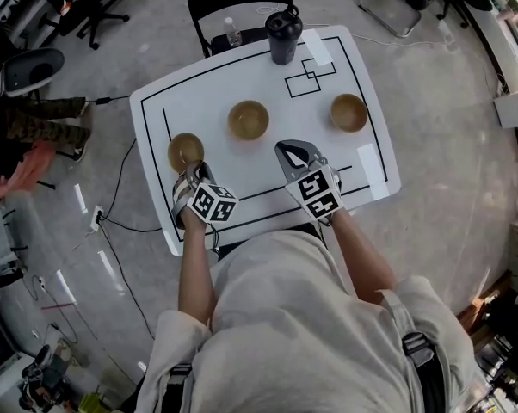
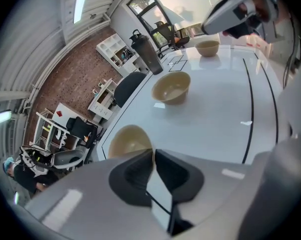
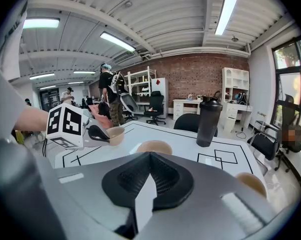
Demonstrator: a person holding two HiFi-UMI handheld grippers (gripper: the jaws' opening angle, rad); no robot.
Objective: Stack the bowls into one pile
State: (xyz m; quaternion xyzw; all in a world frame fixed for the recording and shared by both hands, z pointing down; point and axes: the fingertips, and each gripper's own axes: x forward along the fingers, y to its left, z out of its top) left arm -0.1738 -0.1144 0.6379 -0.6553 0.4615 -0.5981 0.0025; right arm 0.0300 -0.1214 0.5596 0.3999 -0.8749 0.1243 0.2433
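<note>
Three tan bowls stand on the white table: a left bowl (image 1: 185,150), a middle bowl (image 1: 248,120) and a right bowl (image 1: 348,112). My left gripper (image 1: 190,169) is shut on the near rim of the left bowl (image 2: 128,139), and the rim runs between its pads (image 2: 140,171). In the right gripper view one of its jaws lies over that bowl (image 3: 115,133). My right gripper (image 1: 286,150) hovers near the table's front edge, below and right of the middle bowl. It is shut (image 3: 149,156) and holds nothing.
A dark shaker bottle (image 1: 284,34) stands at the table's far edge beside taped black squares (image 1: 309,76). A black chair (image 1: 239,7) is behind the table. White tape strips (image 1: 371,169) lie at the right side. People stand in the room behind (image 3: 109,91).
</note>
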